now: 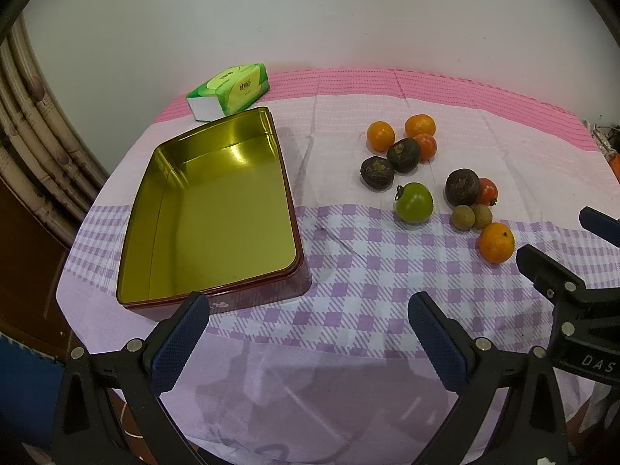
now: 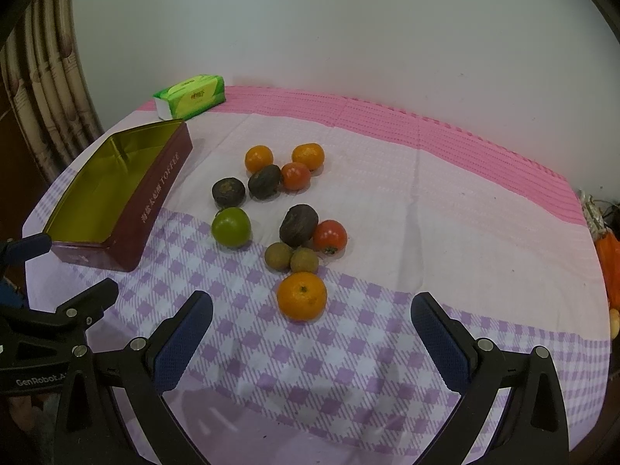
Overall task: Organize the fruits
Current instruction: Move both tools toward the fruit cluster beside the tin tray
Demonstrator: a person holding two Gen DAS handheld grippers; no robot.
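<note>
Your left hand-held gripper (image 1: 308, 312) hovers above the near edge of the bench (image 1: 348, 348), its 2 blue-padded fingers (image 1: 180, 343) spread apart and empty. Your right hand-held gripper (image 2: 312, 312) likewise stands apart and empty, just near of the closest orange (image 2: 302, 296).

The open tin (image 1: 217, 209), gold inside and dark red outside, lies at the left of the bench with nothing in it. A green tissue pack (image 1: 228, 91) sits just beyond its far end.

The fruits lie loose on the checked cloth (image 2: 387, 348), right of the tin, in 2 clusters. Far cluster: 2 oranges (image 2: 259, 159), 1 red fruit (image 2: 295, 175), 2 dark fruits (image 2: 264, 181). Near cluster: 1 dark fruit (image 2: 298, 224) touching a red tomato (image 2: 329, 235), 2 small brown fruits (image 2: 278, 256), and the closest orange. A green tomato (image 2: 231, 227) lies between the clusters, toward the tin.
</note>
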